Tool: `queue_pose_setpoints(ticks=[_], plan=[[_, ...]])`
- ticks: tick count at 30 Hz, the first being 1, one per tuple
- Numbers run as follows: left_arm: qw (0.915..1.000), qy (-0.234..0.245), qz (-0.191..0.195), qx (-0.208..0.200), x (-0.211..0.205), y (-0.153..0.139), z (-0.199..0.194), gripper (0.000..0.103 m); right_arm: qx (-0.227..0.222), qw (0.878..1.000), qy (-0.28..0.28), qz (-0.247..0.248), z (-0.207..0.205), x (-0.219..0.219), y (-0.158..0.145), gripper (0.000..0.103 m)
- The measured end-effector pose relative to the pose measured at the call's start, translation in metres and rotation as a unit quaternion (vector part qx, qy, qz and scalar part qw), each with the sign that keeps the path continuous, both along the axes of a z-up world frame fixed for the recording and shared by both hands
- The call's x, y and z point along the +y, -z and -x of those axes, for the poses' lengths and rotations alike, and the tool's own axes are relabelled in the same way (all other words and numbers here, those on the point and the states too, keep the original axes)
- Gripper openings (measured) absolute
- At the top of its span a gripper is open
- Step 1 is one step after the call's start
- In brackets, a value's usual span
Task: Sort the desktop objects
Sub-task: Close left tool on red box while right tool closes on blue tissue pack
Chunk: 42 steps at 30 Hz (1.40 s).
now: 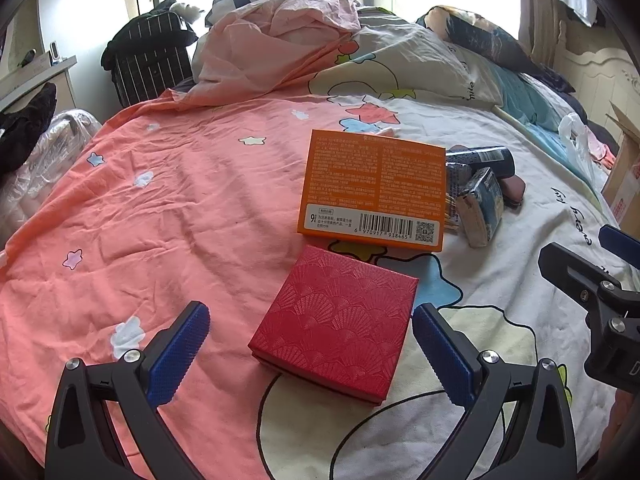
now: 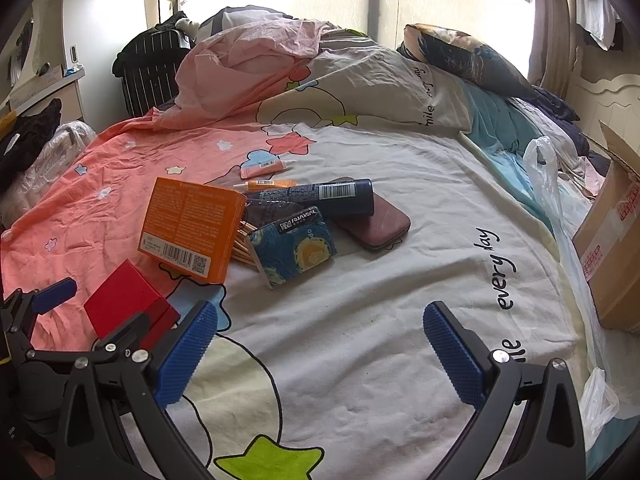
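Observation:
A red embossed box (image 1: 335, 322) lies on the bed sheet between the spread fingers of my left gripper (image 1: 310, 350), which is open and not touching it. Behind it lies an orange box (image 1: 372, 188) with a barcode. In the right wrist view the red box (image 2: 127, 304) sits at the lower left, the orange box (image 2: 192, 226) beyond it. A pile holds a starry blue packet (image 2: 294, 246), a dark blue tube (image 2: 320, 196), a maroon case (image 2: 374, 222), wooden sticks (image 2: 242, 246) and two small tubes (image 2: 266, 168). My right gripper (image 2: 320, 352) hangs open over bare white sheet.
A rumpled pink quilt (image 2: 248, 68) and a dark pillow (image 2: 468, 60) lie at the head of the bed. A cardboard carton (image 2: 612, 248) and a white plastic bag (image 2: 544, 172) stand at the right edge. A striped black bag (image 1: 148, 64) sits at the far left.

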<state>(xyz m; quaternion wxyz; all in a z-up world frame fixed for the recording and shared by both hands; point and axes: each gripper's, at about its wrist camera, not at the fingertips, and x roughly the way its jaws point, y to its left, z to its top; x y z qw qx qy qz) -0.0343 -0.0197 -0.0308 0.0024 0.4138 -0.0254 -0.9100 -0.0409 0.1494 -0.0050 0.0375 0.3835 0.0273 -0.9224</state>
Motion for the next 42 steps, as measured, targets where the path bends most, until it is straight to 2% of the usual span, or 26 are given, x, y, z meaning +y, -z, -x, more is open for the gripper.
queue_pose_setpoints(ticks=[7, 13, 19, 21, 25, 28, 37, 39, 42], plan=[[1.0000, 0.004, 0.004, -0.003, 0.002, 0.004, 0.005, 0.103, -0.004, 1.000, -0.004, -0.006, 0.017, -0.002, 0.009, 0.103], [1.0000, 0.006, 0.005, -0.006, 0.003, 0.007, 0.011, 0.103, -0.021, 0.999, -0.049, -0.002, 0.040, -0.009, 0.020, 0.103], [0.9999, 0.009, 0.006, -0.010, 0.004, 0.011, 0.015, 0.103, -0.025, 0.996, -0.078, -0.043, 0.057, -0.023, 0.026, 0.103], [0.9999, 0.009, 0.002, -0.009, 0.004, 0.012, 0.016, 0.103, -0.032, 0.996, -0.073, -0.042, 0.062, -0.022, 0.029, 0.103], [0.9998, 0.010, 0.003, -0.017, 0.005, 0.016, 0.020, 0.103, -0.044, 0.998, -0.053, -0.002, 0.068, -0.012, 0.029, 0.103], [0.9995, 0.012, 0.016, -0.023, 0.009, 0.019, 0.023, 0.103, -0.038, 0.998, -0.043, -0.015, 0.070, -0.013, 0.028, 0.103], [0.9993, 0.018, 0.018, -0.028, 0.011, 0.021, 0.022, 0.103, -0.039, 0.996, -0.053, -0.056, 0.078, -0.031, 0.033, 0.103], [0.9992, 0.018, 0.018, -0.031, 0.011, 0.022, 0.022, 0.102, -0.043, 0.996, -0.053, -0.051, 0.080, -0.029, 0.035, 0.099], [0.9990, 0.020, 0.019, -0.036, 0.011, 0.023, 0.023, 0.093, -0.051, 0.997, -0.051, -0.042, 0.082, -0.025, 0.037, 0.092]])
